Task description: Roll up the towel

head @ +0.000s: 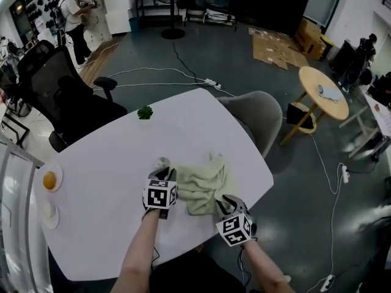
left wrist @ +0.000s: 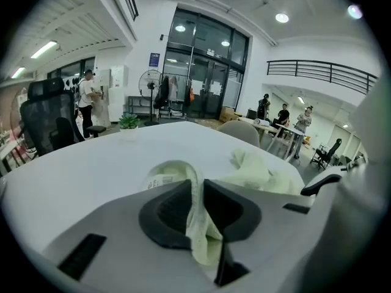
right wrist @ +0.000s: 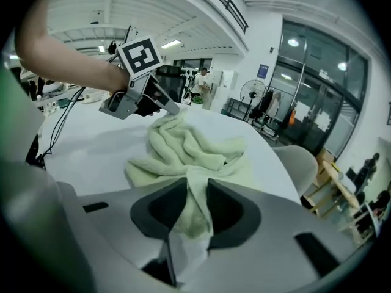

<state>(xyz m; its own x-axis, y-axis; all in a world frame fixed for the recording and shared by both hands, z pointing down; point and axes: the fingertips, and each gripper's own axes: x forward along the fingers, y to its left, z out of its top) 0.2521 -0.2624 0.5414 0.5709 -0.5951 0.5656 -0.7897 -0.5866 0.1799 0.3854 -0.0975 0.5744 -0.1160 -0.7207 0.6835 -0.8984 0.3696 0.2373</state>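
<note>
— Left gripper (left wrist: 195, 191) first, since it sits right under our eyes. Its jaws are pinched together on a fold of the towel (head: 204, 185), with pale green cloth hanging out below the pads. We'd call that a firm hold.

— Agreed. The right gripper (right wrist: 197, 194) is the same, clamped on another bunch of the cloth, which fans out ahead of it across the table (head: 104, 163).

— So which way does the towel lie from us?

— Between our two grippers and beyond them. In the head view the left gripper has the left end of the near edge and the right gripper has the right end. The right one sits a little closer to our body. Neither is nearer the towel, as both are on it.

— And the long axis?

— Hard for us to tell. It's crumpled into ridges, not spread flat. The held edge runs left to right between the grippers, slanting slightly. The rest heaps away toward the far side of the table, where the grey chair (head: 259, 118) stands.

— Then we judge the roll must travel away from us, with that held edge as its core, once the cloth is drawn out straight.

— Yes. Some table shows past the heap, and the small green plant (head: 145, 112) is well apart, off to the far left.
</note>
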